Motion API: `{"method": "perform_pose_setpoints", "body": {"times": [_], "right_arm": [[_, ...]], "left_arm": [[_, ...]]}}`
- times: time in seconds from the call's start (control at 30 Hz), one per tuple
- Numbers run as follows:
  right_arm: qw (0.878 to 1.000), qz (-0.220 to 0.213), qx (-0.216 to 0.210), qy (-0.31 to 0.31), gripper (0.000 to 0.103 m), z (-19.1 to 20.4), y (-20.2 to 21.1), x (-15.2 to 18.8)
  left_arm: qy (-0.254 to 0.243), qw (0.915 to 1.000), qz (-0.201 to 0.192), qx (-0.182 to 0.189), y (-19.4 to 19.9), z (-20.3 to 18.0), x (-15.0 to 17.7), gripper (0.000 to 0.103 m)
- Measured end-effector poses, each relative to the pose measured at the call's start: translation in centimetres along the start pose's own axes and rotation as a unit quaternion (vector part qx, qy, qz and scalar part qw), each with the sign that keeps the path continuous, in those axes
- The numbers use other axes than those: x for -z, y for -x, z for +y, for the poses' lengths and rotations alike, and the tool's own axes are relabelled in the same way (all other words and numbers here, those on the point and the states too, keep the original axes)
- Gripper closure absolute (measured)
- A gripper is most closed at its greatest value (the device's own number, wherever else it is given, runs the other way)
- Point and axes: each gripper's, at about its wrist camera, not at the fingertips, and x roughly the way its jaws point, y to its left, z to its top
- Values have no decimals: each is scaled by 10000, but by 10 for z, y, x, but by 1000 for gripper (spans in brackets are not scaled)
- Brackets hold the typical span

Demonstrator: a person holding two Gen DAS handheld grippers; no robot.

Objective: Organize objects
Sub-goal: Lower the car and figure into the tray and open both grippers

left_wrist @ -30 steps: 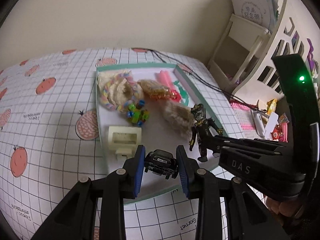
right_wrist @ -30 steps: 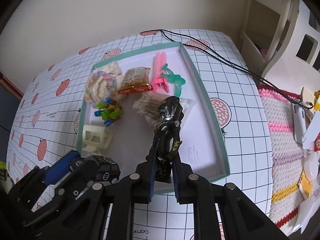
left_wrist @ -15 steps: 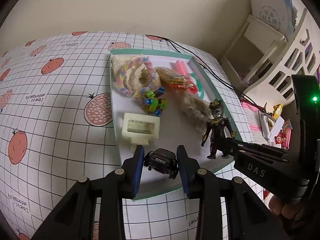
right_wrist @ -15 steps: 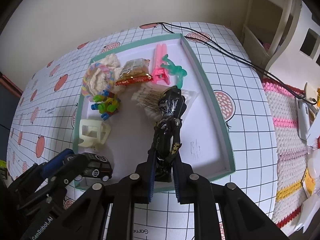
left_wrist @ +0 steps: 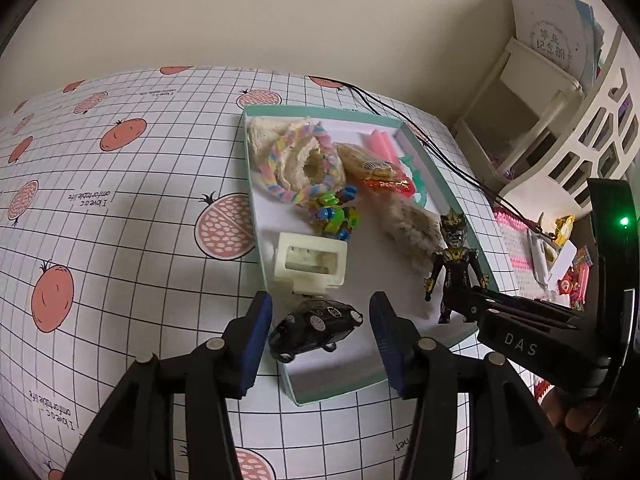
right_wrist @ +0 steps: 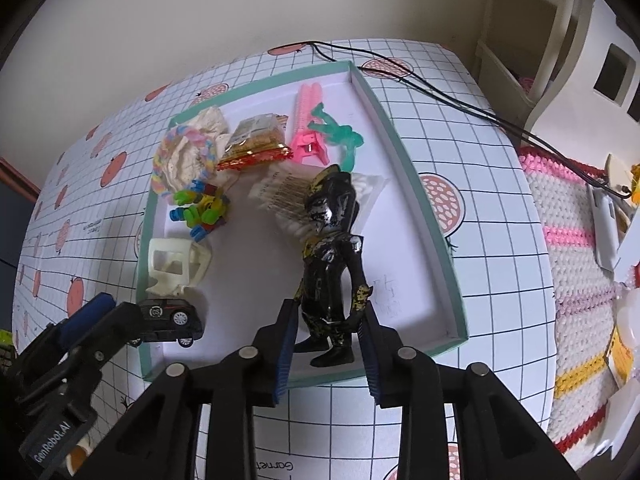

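Toy car [left_wrist: 316, 330], small and black, sits between the spread blue pads of the left claw [left_wrist: 320, 340], touching neither pad, on the white floor of the teal-rimmed tray [left_wrist: 452, 196] at its near corner. Just ahead of that claw lies a cream plastic frame [left_wrist: 310, 260], and beyond it a green and blue block toy [left_wrist: 336, 216] and a pastel braided ring [left_wrist: 298, 164]. To its right the right claw [right_wrist: 326, 344] stands partly open around the legs of a black and gold figure [right_wrist: 332, 264], which stands upright in the tray; whether the pads touch it I cannot tell. Beyond that claw lie a snack packet [right_wrist: 254, 140], a pink clip [right_wrist: 308, 128] and a green clip [right_wrist: 340, 136] on the checked surface [left_wrist: 120, 200].
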Motion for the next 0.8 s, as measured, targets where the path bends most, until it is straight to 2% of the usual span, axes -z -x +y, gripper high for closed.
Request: {"method": "perform_pose_setpoints", "body": {"times": [0.23,0.4,0.47,0.6,0.67,0.73,0.8], "right_arm": [[9998,-42,95,-168,70,-11,2,-3],[9994,-244,205,-152,70,-9,9,-4],[9992,-306,192,-159,70,-8,12,-5],[9991,-406,90,-107,70,-5,15,-6],[9989,-460,32,-34,70,0,16,-6],[9987,-505,-25,61,70,6,16,-6],[9983,-558,-44,163,70,13,17,-6]], "left_arm": [[92,9999,-118,0,8,10,-4,51],[333,9992,-226,-31,14,24,-7,49],[449,9986,-257,-95,16,30,-8,44],[643,9969,-332,-294,19,43,-9,40],[786,9953,-380,-423,20,52,-10,30],[925,9933,-442,-542,22,59,-9,26],[1099,9905,-495,-668,24,68,-9,18]]}}
